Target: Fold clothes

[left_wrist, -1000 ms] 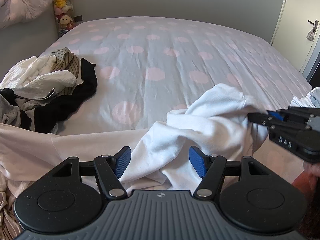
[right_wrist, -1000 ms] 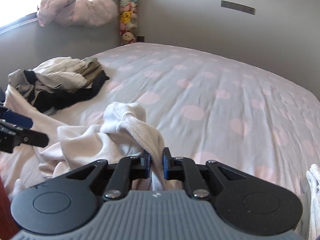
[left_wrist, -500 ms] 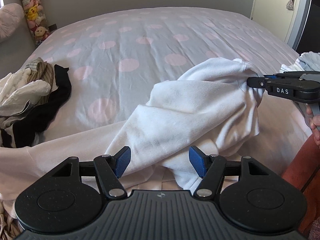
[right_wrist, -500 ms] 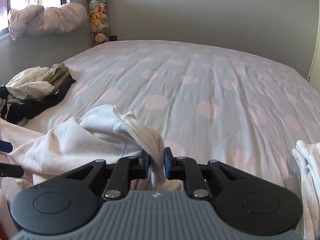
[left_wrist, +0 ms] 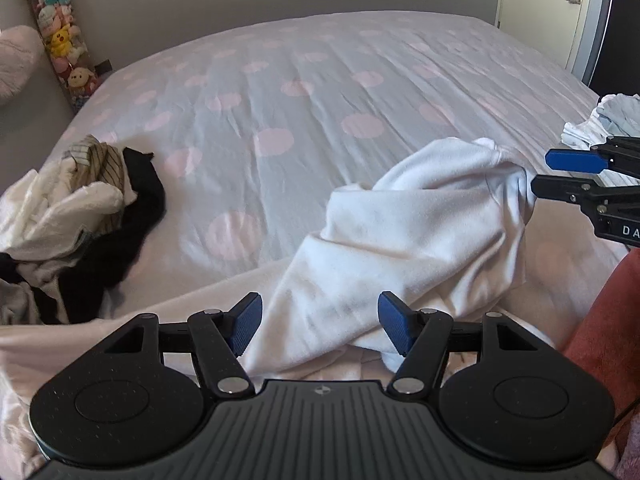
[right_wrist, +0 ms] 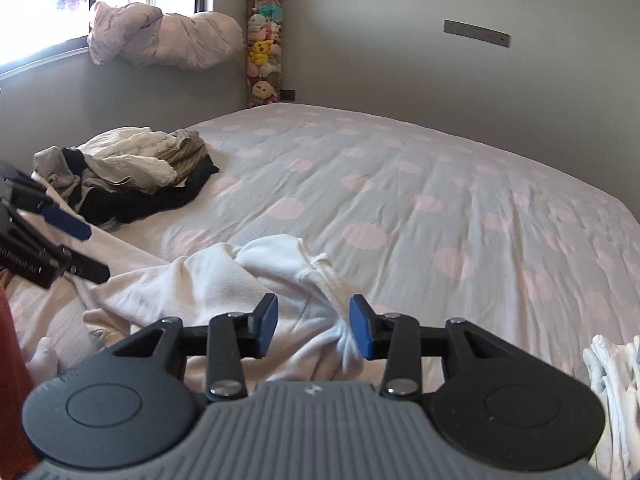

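A white garment (left_wrist: 420, 232) lies crumpled on the near part of the polka-dot bed cover (left_wrist: 320, 92). My left gripper (left_wrist: 320, 320) hangs over its near end, open wide, with cloth between the fingers but no pad pressing. At the garment's far right tip is my right gripper (left_wrist: 540, 174), its jaws opening. In the right wrist view a twisted fold of the garment (right_wrist: 224, 276) runs between the parted pads of the right gripper (right_wrist: 313, 322), loose, brushing the right pad. The left gripper (right_wrist: 96, 253) shows at the left edge.
A pile of mixed clothes (left_wrist: 80, 208) sits on the bed's left side. A stack of white and pale blue laundry (left_wrist: 616, 120) lies at the right edge. A plush-toy holder (right_wrist: 264, 52) stands in the corner. A person's red sleeve (left_wrist: 600, 340) is near right.
The right gripper, shut on the garment's twisted fold before, has parted its jaws and the fold has sagged onto the bed. It drew the cloth out to the right first. The left gripper stayed open.
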Action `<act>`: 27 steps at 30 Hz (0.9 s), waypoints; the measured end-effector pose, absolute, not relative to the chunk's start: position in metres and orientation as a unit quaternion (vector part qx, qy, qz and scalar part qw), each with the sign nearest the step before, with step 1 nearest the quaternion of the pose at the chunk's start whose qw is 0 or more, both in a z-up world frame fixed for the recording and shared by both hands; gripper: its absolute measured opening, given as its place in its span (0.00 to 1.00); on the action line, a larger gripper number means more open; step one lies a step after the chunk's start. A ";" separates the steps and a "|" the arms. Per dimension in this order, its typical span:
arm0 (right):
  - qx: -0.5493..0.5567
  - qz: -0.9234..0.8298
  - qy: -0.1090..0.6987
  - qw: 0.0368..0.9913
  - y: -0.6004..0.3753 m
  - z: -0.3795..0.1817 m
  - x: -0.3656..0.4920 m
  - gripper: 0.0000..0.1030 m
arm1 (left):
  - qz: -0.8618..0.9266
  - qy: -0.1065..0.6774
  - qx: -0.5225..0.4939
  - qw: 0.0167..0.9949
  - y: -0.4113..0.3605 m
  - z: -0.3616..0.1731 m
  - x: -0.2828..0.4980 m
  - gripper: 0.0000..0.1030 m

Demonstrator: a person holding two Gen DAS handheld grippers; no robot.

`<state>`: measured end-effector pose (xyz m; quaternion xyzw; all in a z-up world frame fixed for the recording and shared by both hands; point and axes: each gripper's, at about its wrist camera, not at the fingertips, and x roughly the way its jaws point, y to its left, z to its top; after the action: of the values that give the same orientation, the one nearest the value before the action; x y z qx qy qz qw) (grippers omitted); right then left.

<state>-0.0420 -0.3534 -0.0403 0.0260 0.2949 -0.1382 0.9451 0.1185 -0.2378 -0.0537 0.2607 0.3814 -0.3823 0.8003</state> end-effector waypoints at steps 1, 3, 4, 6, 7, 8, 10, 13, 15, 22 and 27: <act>0.022 -0.125 0.300 0.945 -0.351 -0.040 -0.042 0.45 | -0.377 0.374 0.275 0.801 -0.234 -0.046 0.120 0.61; 0.006 -0.102 0.311 0.945 -0.342 -0.040 -0.042 0.46 | -0.369 0.363 0.306 0.799 -0.225 -0.033 0.120 0.61; -0.004 -0.090 0.315 0.945 -0.337 -0.041 -0.042 0.46 | -0.370 0.360 0.319 0.795 -0.221 -0.029 0.119 0.61; -0.023 -0.067 0.323 0.944 -0.328 -0.044 -0.042 0.46 | -0.376 0.355 0.343 0.784 -0.213 -0.022 0.117 0.61; -0.033 -0.055 0.327 0.943 -0.323 -0.046 -0.042 0.46 | -0.379 0.353 0.354 0.778 -0.210 -0.021 0.116 0.61; -0.041 -0.042 0.331 0.942 -0.317 -0.048 -0.041 0.46 | -0.383 0.353 0.366 0.771 -0.206 -0.021 0.115 0.61; -0.057 -0.020 0.338 0.939 -0.308 -0.051 -0.040 0.46 | -0.382 0.349 0.392 0.761 -0.199 -0.021 0.113 0.61; -0.081 0.006 0.346 0.935 -0.292 -0.054 -0.039 0.46 | -0.357 0.333 0.441 0.754 -0.184 -0.020 0.113 0.61; -0.089 0.017 0.350 0.932 -0.284 -0.056 -0.037 0.46 | -0.339 0.321 0.465 0.752 -0.171 -0.013 0.114 0.61; -0.092 0.029 0.353 0.931 -0.273 -0.063 -0.025 0.46 | -0.311 0.300 0.515 0.740 -0.130 0.014 0.116 0.61; -0.108 0.043 0.360 0.926 -0.267 -0.071 -0.015 0.46 | -0.369 0.301 0.504 0.721 -0.130 -0.001 0.108 0.61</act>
<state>-0.0147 -0.2667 -0.0709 -0.1083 0.3602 0.0432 0.9256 0.1079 -0.1301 -0.0007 0.5039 0.3012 -0.3688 0.7207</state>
